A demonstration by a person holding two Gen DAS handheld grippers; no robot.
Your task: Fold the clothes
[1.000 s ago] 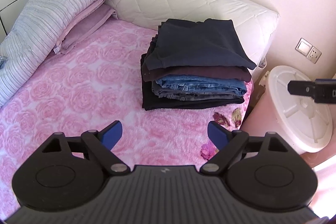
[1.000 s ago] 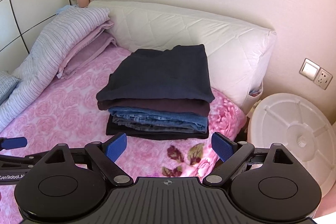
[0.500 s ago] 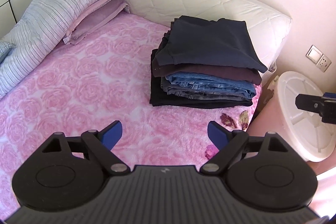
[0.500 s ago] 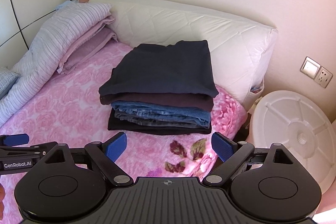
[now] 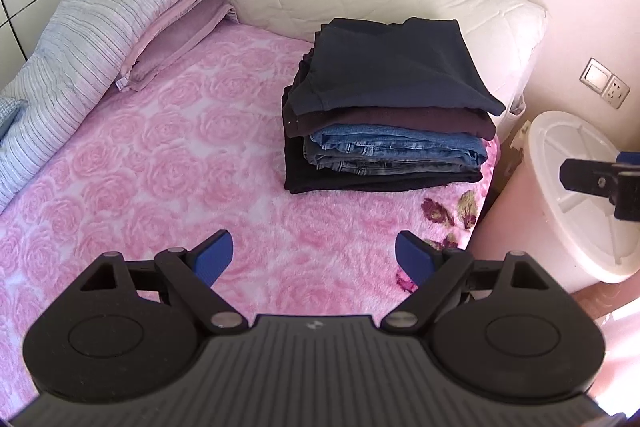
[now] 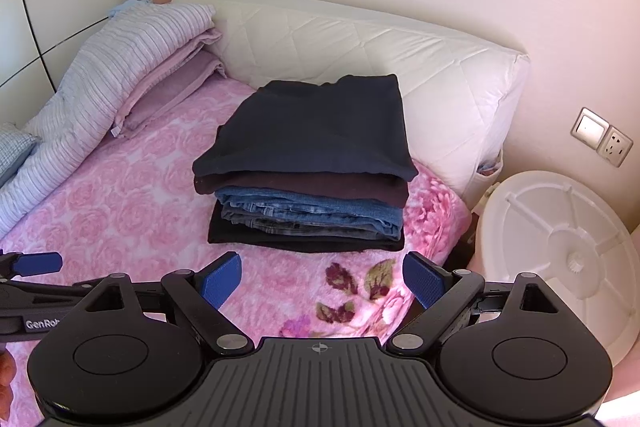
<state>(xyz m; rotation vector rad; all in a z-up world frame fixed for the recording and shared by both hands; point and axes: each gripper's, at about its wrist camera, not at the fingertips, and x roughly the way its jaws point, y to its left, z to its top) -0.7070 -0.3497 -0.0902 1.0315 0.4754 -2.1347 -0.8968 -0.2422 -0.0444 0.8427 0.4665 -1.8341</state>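
Note:
A stack of folded clothes (image 5: 384,115) (image 6: 308,167) rests on the pink rose blanket near the bed's right edge: a navy top piece, a maroon one, blue jeans, and black at the bottom. My left gripper (image 5: 314,255) hovers open over the blanket, short of the stack, nothing between its blue pads. My right gripper (image 6: 322,281) is open too, just in front of the stack, holding nothing. One finger of the right gripper shows at the right edge of the left wrist view, and the left gripper's finger (image 6: 36,264) shows at the left of the right wrist view.
A white quilted headboard cushion (image 6: 360,43) lies behind the stack. Striped and lilac bedding (image 5: 100,27) is piled at the left. A white round tub lid (image 6: 560,247) stands beside the bed on the right, under a wall socket (image 6: 604,143).
Both views have drawn back and risen slightly; the stack sits a bit farther away. Both grippers stay open and hold nothing.

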